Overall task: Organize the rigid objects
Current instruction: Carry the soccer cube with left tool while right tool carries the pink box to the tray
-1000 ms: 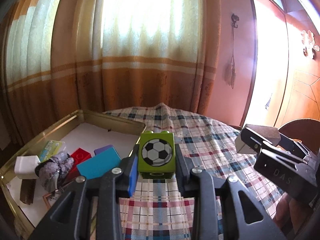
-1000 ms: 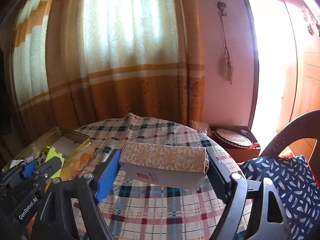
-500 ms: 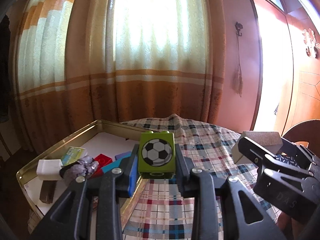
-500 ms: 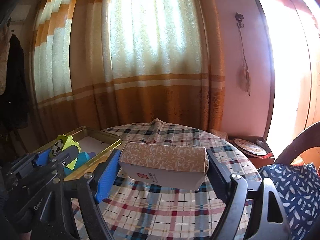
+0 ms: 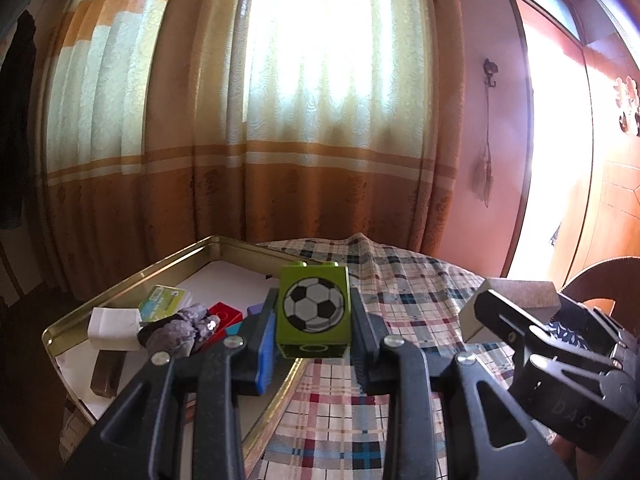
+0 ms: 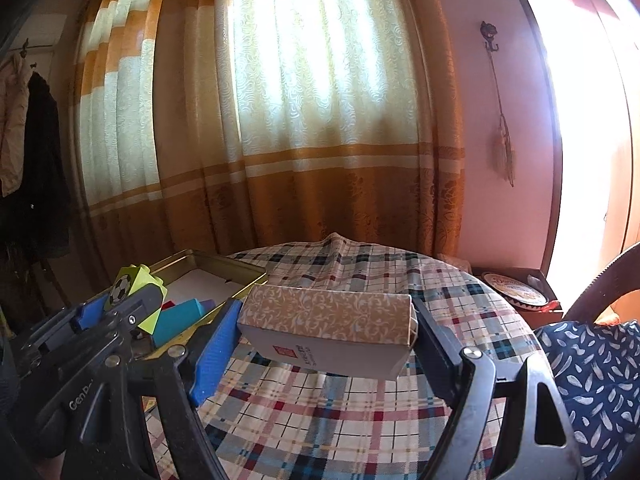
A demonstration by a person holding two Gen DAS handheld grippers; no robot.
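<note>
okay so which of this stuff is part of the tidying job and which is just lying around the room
Part of the job: green football block in left tool; patterned box in right tool; gold tray.
Lying about: curtain, checked tablecloth, coats.

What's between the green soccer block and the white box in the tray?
In the left wrist view, a grey crumpled lump and a red brick lie between the green soccer block and white box.

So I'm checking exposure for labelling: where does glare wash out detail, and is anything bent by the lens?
Left wrist view: the curtain centre and the doorway blow out to white; the green block stays sharp. Right wrist view: same doorway glare; curtain folds bow outward near the edges.
</note>
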